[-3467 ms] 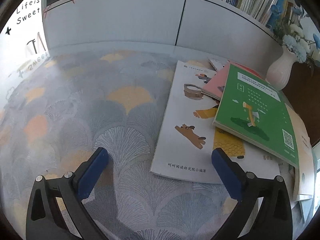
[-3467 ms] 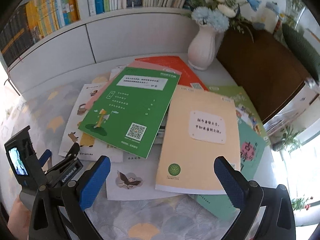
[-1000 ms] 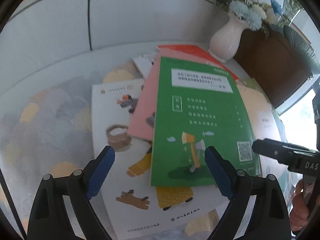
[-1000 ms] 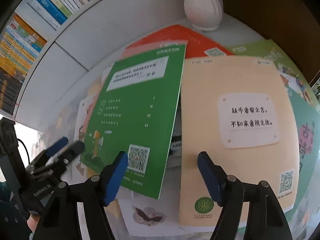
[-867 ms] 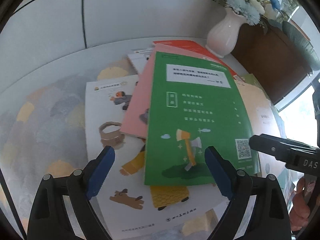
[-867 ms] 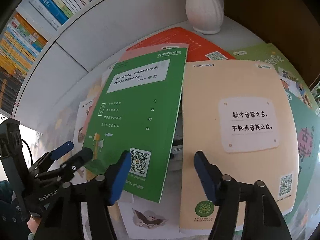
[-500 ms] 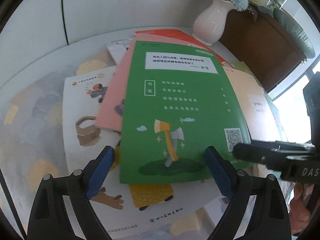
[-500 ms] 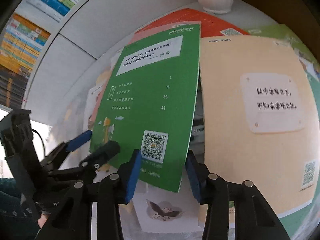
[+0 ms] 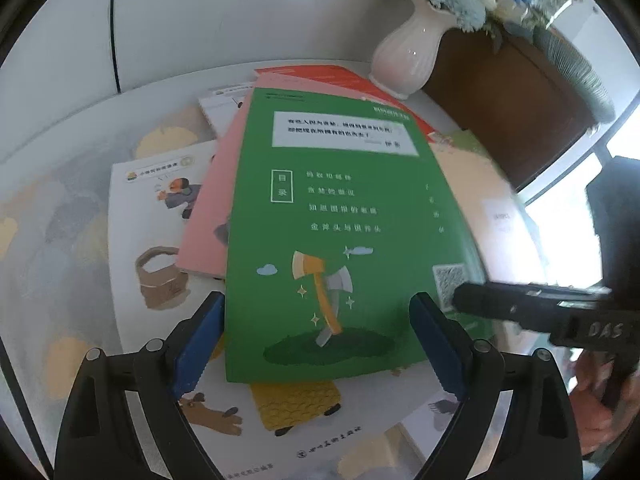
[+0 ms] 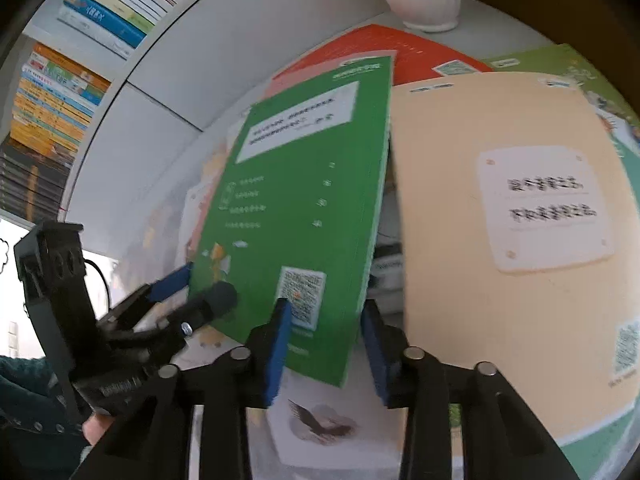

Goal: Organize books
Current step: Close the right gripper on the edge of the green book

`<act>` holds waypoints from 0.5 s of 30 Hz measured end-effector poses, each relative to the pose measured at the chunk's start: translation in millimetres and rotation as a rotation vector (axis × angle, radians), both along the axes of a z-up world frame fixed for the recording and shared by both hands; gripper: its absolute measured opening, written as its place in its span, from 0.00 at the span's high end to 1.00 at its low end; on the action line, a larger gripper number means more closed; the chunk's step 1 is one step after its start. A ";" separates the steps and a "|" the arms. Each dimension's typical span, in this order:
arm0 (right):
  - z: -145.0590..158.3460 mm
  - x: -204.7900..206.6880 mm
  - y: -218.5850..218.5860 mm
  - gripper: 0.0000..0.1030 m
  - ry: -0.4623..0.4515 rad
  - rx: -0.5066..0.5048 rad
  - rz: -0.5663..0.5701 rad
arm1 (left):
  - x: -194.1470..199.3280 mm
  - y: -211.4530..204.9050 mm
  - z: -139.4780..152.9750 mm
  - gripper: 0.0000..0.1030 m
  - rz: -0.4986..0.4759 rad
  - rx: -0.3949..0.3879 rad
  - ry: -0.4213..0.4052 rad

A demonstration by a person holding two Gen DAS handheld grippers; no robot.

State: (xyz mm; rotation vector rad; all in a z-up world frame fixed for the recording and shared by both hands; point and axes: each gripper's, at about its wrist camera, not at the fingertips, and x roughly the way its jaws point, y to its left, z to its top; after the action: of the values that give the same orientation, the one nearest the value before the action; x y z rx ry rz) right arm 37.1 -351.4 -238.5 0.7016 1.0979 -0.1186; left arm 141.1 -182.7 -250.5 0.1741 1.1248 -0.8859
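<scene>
Lying atop a scattered pile on the patterned table (image 9: 60,216), the green book (image 9: 332,216) hides most of a pink book (image 9: 212,216) and a white picture book (image 9: 132,208). Right gripper (image 10: 324,344) has just been closing, jaws straddling the green book's near corner; pad contact is blurred. Left gripper (image 9: 316,344) stands wide around its lower edge, gripping nothing. A white vase (image 9: 404,56) holds blue flowers, partly cut off.

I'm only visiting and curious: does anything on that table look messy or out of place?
Yes. The books lie in a crooked, overlapping heap rather than a neat stack. The green book sits askew on top, over a pink book and beside a tan book.
</scene>
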 end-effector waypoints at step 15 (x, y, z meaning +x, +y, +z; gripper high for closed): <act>4.3 -66.1 3.5 0.67 0.000 0.032 0.115 | -89.6 29.1 5.0 0.12 0.008 0.040 0.003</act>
State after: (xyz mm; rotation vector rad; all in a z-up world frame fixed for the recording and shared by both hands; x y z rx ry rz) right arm -28.9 -347.9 -234.2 0.6650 1.1394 -0.0023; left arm 51.5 -153.6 -245.5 0.2010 1.1457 -0.8574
